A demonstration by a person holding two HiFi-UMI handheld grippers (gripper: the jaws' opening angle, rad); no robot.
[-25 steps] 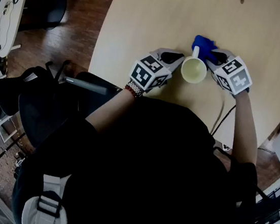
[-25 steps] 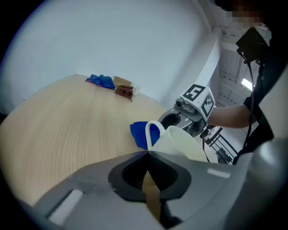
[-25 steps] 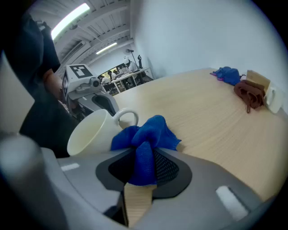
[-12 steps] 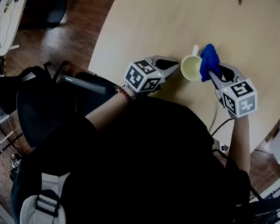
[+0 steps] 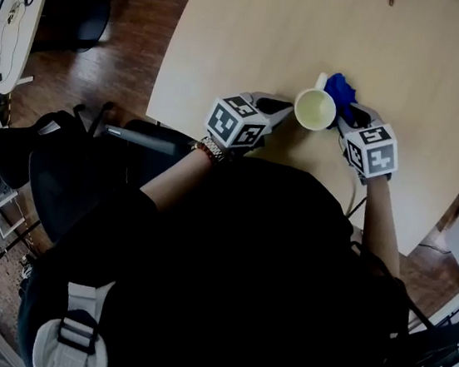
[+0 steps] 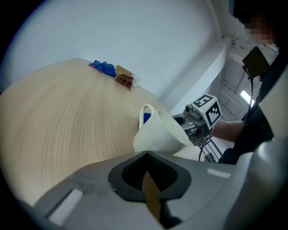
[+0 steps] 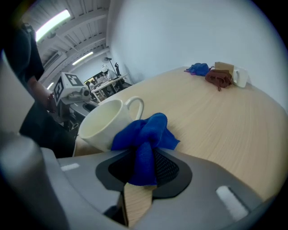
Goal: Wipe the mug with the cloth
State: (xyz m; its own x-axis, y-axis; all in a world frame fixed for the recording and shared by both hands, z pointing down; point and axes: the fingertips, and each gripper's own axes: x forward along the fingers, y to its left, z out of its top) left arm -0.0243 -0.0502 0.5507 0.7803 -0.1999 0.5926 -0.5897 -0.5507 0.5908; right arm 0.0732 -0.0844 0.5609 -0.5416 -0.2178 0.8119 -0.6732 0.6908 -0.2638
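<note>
Mug upright on bench, handle at 12 o'clock. Left tool at mug's 9 o'clock: jaws closed together, nothing between, tips just beside mug wall. Right tool at 3 o'clock: clamped on blue cloth, bunched against mug's outer wall at 2 o'clock.

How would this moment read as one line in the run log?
phase: wipe | left gripper: jaws together, tips by mug | right gripper: shut on cloth, cloth against mug side | mug: on table
</note>
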